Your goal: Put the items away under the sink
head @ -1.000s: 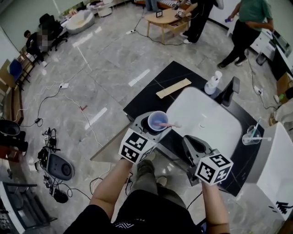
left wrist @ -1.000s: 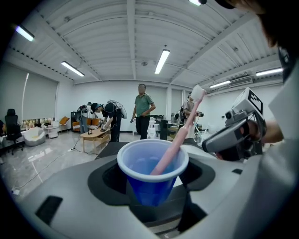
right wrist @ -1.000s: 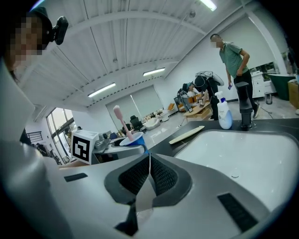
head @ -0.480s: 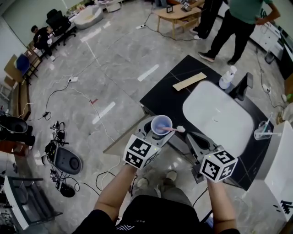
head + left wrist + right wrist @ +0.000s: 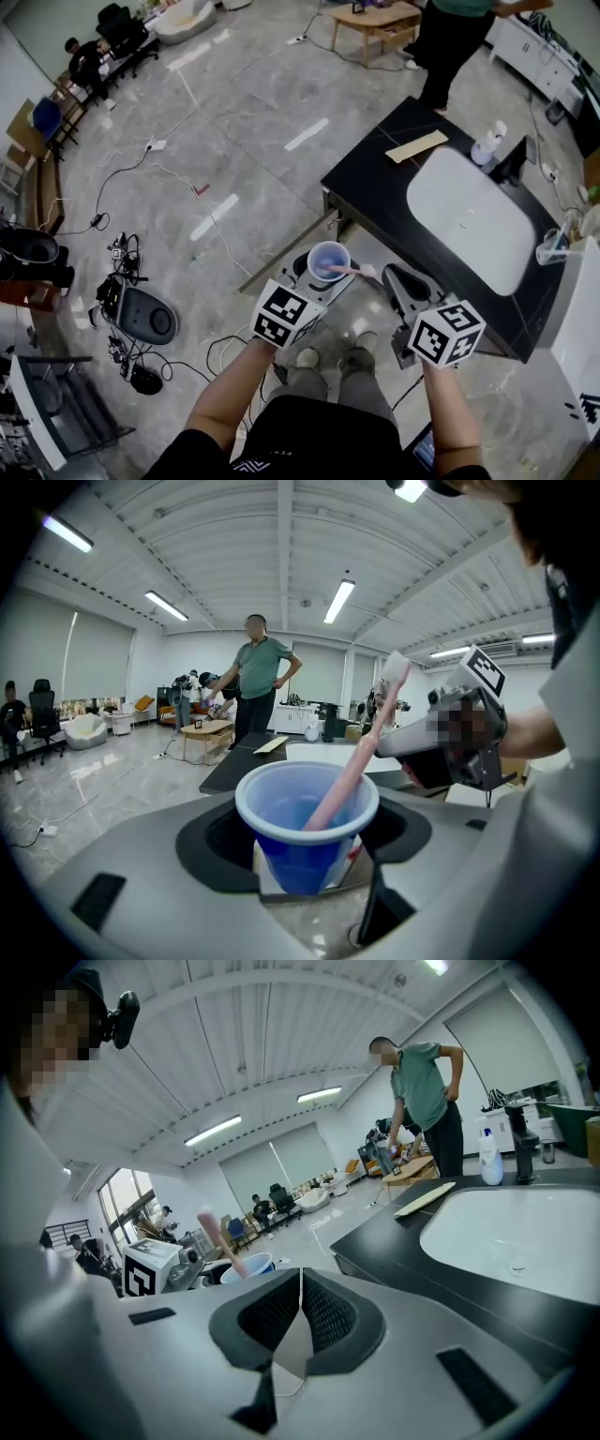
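Note:
My left gripper is shut on a blue plastic cup, held upright. A pink toothbrush stands in the cup and leans to the right. The cup hangs over the floor, just in front of the black sink counter. My right gripper is shut with nothing between its jaws, a little to the right of the cup. The white basin lies beyond both grippers.
On the counter lie a pale flat strip, a white pump bottle, a black tap and a clear cup of brushes. A person in green stands by the counter's far end. Cables and a grey device lie on the floor left.
The counter has slid up and to the right in the head view as the person stepped back. Both grippers, with the cup, now hang over the floor instead of the counter's edge.

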`<action>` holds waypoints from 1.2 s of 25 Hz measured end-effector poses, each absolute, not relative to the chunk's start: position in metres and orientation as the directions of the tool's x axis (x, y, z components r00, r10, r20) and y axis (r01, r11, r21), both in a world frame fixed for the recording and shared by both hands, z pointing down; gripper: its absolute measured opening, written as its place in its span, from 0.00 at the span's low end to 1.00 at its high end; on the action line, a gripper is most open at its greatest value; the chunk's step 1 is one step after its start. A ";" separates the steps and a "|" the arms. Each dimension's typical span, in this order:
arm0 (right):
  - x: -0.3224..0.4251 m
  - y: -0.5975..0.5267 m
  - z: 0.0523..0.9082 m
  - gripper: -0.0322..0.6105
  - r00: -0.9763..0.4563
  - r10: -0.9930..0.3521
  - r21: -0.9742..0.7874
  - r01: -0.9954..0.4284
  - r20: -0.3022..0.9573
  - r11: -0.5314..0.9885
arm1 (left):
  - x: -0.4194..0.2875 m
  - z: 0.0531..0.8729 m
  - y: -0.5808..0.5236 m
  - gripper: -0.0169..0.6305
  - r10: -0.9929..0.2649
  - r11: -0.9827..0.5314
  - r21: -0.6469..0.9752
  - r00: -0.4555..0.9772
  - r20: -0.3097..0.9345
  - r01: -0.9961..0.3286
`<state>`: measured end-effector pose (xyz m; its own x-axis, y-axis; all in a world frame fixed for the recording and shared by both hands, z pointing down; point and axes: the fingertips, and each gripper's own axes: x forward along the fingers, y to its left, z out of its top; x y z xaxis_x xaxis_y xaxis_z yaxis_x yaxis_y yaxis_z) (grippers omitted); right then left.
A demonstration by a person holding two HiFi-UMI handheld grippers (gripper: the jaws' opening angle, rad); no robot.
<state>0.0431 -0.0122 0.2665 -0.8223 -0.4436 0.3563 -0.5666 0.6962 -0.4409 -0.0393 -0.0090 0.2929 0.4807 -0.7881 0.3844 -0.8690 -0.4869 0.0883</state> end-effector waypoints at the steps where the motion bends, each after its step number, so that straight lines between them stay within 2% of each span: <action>1: 0.040 -0.006 0.267 0.11 -0.818 -0.450 -0.438 -0.572 0.357 0.693 | -0.041 0.293 -0.003 0.50 -0.785 -0.494 0.089 0.487 0.383 -0.865; 10: 0.027 0.040 0.286 0.11 -0.776 -0.521 -0.431 -0.631 0.356 0.645 | -0.043 0.312 0.039 0.50 -0.722 -0.586 0.097 0.573 0.389 -0.804; 19: 0.043 0.063 0.309 0.11 -0.724 -0.576 -0.419 -0.690 0.380 0.590 | -0.026 0.347 0.055 0.50 -0.674 -0.625 0.154 0.629 0.388 -0.765; 24: 0.056 0.065 0.327 0.11 -0.711 -0.581 -0.413 -0.703 0.396 0.578 | -0.017 0.365 0.055 0.50 -0.688 -0.609 0.168 0.622 0.375 -0.775; 30: 0.061 0.058 0.350 0.11 -0.721 -0.567 -0.404 -0.693 0.398 0.597 | -0.013 0.377 0.042 0.48 -0.753 -0.606 0.069 0.599 0.271 -0.793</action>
